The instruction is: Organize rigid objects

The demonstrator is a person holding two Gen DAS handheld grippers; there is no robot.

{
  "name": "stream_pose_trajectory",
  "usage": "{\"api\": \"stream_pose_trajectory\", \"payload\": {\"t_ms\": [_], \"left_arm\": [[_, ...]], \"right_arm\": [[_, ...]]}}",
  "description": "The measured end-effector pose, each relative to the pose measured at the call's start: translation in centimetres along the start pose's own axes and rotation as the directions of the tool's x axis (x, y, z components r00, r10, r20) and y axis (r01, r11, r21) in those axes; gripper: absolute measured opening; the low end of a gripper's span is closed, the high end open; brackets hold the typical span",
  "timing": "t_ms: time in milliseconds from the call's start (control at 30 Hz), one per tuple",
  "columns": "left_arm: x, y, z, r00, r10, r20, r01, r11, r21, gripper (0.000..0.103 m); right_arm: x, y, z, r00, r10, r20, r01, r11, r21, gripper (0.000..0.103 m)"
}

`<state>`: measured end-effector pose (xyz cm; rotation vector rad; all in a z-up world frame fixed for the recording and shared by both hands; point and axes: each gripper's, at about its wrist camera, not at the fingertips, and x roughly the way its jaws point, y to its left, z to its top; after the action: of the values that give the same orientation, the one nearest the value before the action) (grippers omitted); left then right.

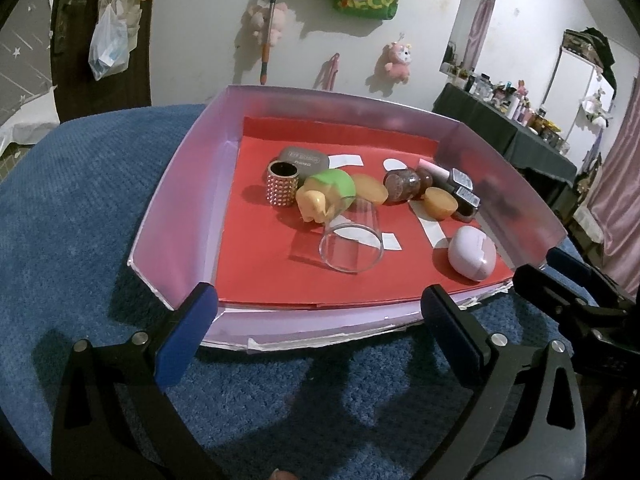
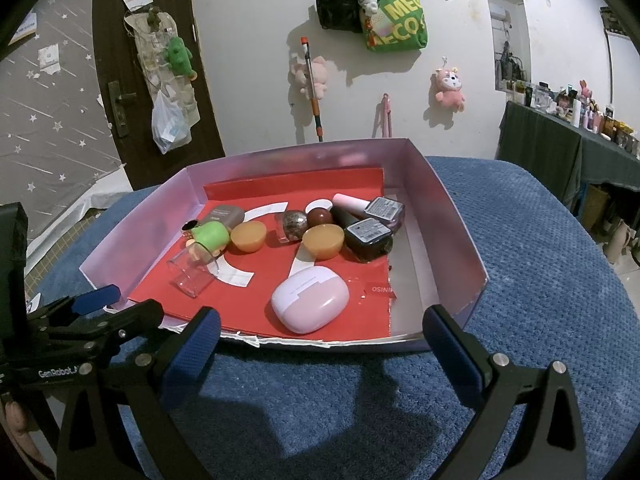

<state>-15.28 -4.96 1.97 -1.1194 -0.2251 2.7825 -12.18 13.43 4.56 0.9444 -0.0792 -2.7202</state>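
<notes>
A shallow lilac box (image 1: 182,184) (image 2: 448,216) with a red floor stands on a blue cloth. In it lie a clear plastic cup (image 1: 352,242) (image 2: 194,270) on its side, a pale pink oval case (image 1: 472,254) (image 2: 310,298), a green and yellow toy (image 1: 326,196) (image 2: 210,236), a studded ring holder (image 1: 282,184), a grey case (image 1: 304,158) (image 2: 226,214), two amber discs (image 1: 440,203) (image 2: 323,242), brown beads (image 1: 402,184) (image 2: 294,224) and dark nail polish bottles (image 1: 464,196) (image 2: 368,238). My left gripper (image 1: 316,340) is open and empty before the box's near edge. My right gripper (image 2: 320,354) is open and empty, also before the near edge.
The blue cloth (image 1: 72,216) (image 2: 552,264) covers the surface around the box. A wall with hung bags and plush toys (image 2: 396,16) is behind. A dark table with bottles (image 1: 516,120) stands at the right. A brown door (image 2: 140,80) is at the left.
</notes>
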Motion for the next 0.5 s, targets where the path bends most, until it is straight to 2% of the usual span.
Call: {"api": "stream_pose_trajectory", "payload": {"t_ms": [500], "left_arm": [[0.11,0.39,-0.06,1.0,-0.005,-0.01,0.005,1.0,-0.012,0.103]], "right_arm": [[0.0,0.01,0.02,1.0,0.0,0.0,0.0,1.0,0.0,0.103]]}}
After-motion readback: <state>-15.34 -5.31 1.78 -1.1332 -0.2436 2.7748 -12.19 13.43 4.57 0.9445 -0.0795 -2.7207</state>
